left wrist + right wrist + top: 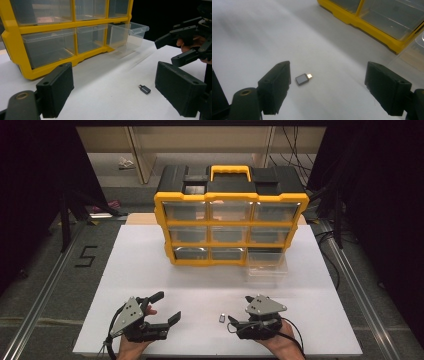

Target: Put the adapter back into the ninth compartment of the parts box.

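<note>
A small grey adapter (221, 318) with a metal plug lies on the white table (150, 265) near its front edge, between the two grippers. My left gripper (168, 306) is open, left of the adapter, jaws pointing right. My right gripper (239, 312) is open just right of the adapter, jaws pointing left. In the right gripper view the adapter (302, 79) lies close to the left pad of the open right gripper (331, 86), not touched. In the left gripper view the adapter (145, 89) lies ahead, nearer the right jaw of the open left gripper (117, 90). Neither gripper holds anything.
A yellow and black organizer (230, 220) with clear drawers stands at the table's back middle. Its bottom right drawer (266, 265) is pulled out and looks empty. In the left gripper view, the right gripper (185, 42) shows beyond the adapter. Metal rails run along both table sides.
</note>
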`<state>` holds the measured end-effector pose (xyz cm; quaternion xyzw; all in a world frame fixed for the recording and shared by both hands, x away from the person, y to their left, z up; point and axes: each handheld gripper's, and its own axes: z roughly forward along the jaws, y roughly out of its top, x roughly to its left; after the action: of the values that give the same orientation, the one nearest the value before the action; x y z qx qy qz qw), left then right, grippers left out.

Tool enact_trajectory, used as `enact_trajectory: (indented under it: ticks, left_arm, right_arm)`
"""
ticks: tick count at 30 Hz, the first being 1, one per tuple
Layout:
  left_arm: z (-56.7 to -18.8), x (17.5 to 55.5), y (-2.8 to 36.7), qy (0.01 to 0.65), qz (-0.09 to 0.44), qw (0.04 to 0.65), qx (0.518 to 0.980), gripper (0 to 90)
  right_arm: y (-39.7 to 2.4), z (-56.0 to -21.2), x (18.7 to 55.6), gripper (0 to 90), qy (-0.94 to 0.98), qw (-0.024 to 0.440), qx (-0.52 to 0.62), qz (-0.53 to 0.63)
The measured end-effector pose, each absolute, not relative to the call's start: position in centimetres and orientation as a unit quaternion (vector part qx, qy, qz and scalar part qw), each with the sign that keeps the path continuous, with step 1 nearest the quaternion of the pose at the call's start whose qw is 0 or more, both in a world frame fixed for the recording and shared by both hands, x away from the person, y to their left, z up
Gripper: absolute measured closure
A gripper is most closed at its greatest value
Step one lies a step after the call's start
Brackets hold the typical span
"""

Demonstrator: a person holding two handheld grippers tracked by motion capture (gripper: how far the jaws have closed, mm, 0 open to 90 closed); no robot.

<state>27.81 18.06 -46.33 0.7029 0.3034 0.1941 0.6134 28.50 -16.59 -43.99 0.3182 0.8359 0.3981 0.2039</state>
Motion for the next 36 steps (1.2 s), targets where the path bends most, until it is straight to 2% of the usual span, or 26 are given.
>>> enact_trajectory:
  ticks: [16,36]
  left_arm:
    - [-46.3,27.7,18.1,0.3,0.196,0.615,0.703,14.8]
    - [-46.3,27.7,18.0,0.298,0.195,0.615,0.703,14.8]
  right_arm:
    - [-14.3,-44.6,31.7,24.1,0.869,0.158,0.339,0.325]
    - [-12.0,-46.3,33.4,25.6,0.889,0.135,0.337,0.279]
